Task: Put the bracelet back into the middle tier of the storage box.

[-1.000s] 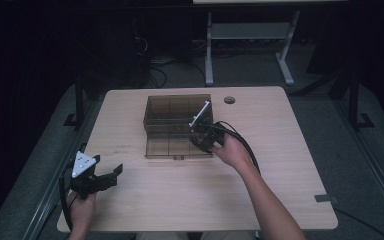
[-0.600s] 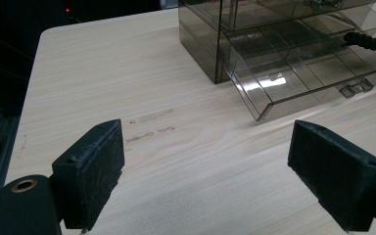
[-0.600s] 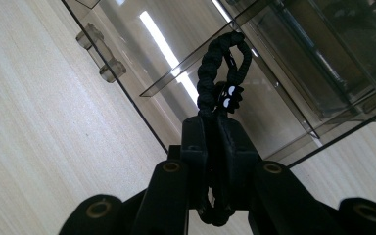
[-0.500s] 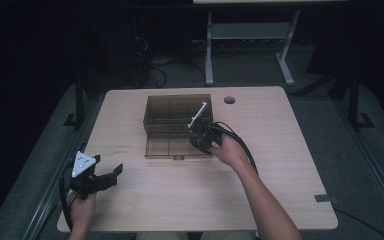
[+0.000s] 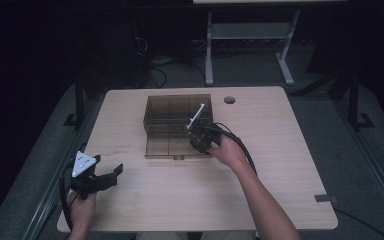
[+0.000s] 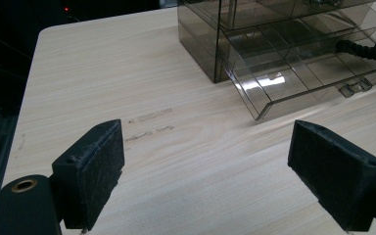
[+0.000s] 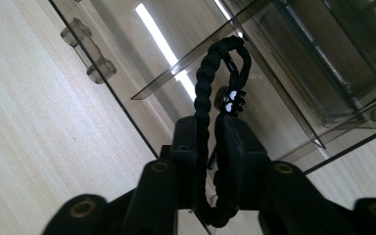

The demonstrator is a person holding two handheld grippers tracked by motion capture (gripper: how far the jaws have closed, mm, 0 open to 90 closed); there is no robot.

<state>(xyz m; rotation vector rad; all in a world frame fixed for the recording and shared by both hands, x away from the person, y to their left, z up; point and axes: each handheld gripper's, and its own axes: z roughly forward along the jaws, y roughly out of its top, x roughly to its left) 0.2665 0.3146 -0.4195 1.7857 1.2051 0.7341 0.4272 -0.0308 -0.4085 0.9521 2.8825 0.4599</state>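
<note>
Pinched tight between the two black jaws of your right gripper is a black braided cord loop: the cord runs down between the pads, and its free bend stands up beyond the jaw tips. A small black charm with white marks hangs against the loop just past the tips. In the high view your right gripper sits at the near right corner of the smoky clear plastic organizer box, with your right hand behind it and the cable trailing back along the forearm.

The organizer's drawer is pulled out toward you, on the near side of the box. From the right gripper view, the cord loop hangs over the open drawer, above its divided compartments; you cannot tell from these frames whether it touches the drawer floor. A drawer handle shows at the upper left of that view.

Your left gripper rests low at the near left of the table, well apart from the box. Its jaws stand wide apart with nothing between them; in the left gripper view bare wood shows in the gap, and the box with its drawer lies far right.
</note>
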